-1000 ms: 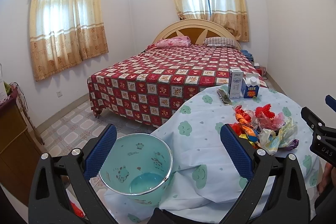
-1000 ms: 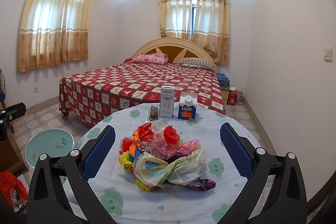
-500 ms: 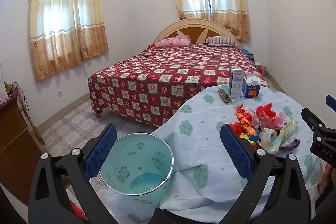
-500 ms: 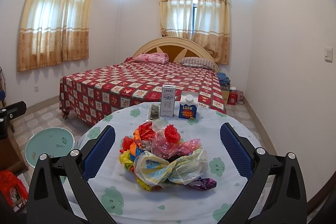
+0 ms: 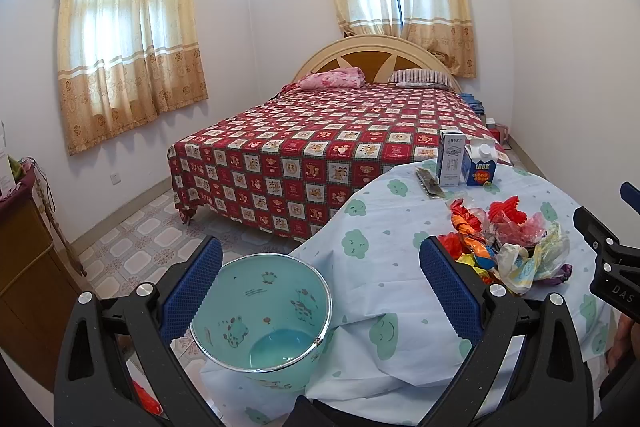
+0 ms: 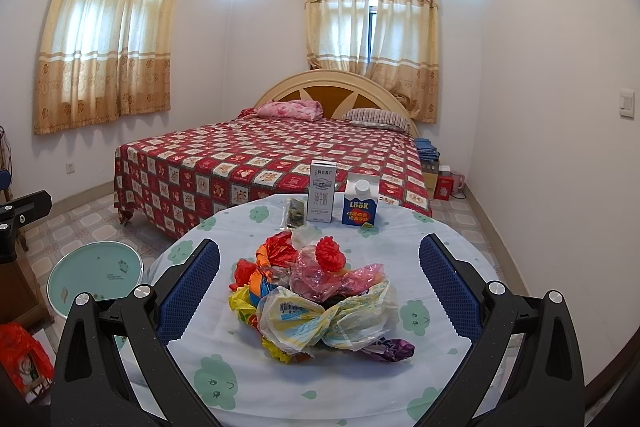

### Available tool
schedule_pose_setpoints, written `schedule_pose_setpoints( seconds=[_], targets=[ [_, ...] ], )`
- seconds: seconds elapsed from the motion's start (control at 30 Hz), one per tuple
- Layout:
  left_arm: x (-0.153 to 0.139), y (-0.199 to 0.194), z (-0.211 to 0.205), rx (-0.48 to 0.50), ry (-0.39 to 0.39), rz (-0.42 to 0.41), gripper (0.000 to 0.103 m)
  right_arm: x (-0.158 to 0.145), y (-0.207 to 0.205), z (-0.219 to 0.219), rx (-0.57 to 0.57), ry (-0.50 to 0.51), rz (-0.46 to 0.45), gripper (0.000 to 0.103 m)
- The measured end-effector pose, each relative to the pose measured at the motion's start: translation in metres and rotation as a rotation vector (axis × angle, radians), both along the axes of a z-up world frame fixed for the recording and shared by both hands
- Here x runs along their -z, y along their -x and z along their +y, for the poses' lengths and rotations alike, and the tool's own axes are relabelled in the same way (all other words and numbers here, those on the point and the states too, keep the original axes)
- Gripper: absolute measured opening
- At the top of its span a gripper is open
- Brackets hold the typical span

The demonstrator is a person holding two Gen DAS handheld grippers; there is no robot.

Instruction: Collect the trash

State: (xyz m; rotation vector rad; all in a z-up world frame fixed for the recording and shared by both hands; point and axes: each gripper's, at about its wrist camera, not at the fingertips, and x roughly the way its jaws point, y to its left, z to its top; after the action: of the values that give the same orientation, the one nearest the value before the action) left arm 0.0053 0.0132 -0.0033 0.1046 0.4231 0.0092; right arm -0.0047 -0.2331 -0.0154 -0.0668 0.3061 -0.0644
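Observation:
A heap of crumpled plastic bags and wrappers (image 6: pixel 316 303) lies mid-table on the cloud-print cloth (image 6: pixel 216 383); the same heap (image 5: pixel 508 247) shows at the right in the left wrist view. My right gripper (image 6: pixel 320 287) stands open, its blue pads either side of the heap and short of it. A teal bin (image 5: pixel 260 311) with cartoon prints stands on the floor beside the table, empty inside. My left gripper (image 5: pixel 320 287) is open above the bin's right rim and the hanging cloth. The bin (image 6: pixel 94 273) sits low left in the right wrist view.
A white milk carton (image 6: pixel 322 197), a blue carton (image 6: pixel 360 207) and a dark flat packet (image 6: pixel 295 213) stand at the table's far edge. Behind is a bed with a red checked cover (image 6: pixel 272 163). A wooden cabinet (image 5: pixel 24 267) is at left, a red bag (image 6: pixel 22 355) on the floor.
Both views have drifted only slightly; the left gripper eased a little toward the bin. Both grippers stay open and hold nothing.

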Motion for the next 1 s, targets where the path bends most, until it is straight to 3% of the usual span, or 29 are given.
schedule_pose_setpoints(
  seconds=[0.47,0.73,1.0],
  targets=[
    [0.009,-0.005,0.006,-0.013,-0.014,0.013,0.097,0.007,-0.004,-0.011,0.022,-0.006,0.000,0.098],
    [0.051,-0.039,0.012,-0.065,-0.027,0.096,0.097,0.050,-0.029,-0.072,0.159,-0.065,0.079,0.097],
    [0.086,-0.059,0.014,-0.104,-0.059,0.161,0.097,0.077,-0.041,-0.076,0.160,-0.055,0.123,0.092]
  ],
)
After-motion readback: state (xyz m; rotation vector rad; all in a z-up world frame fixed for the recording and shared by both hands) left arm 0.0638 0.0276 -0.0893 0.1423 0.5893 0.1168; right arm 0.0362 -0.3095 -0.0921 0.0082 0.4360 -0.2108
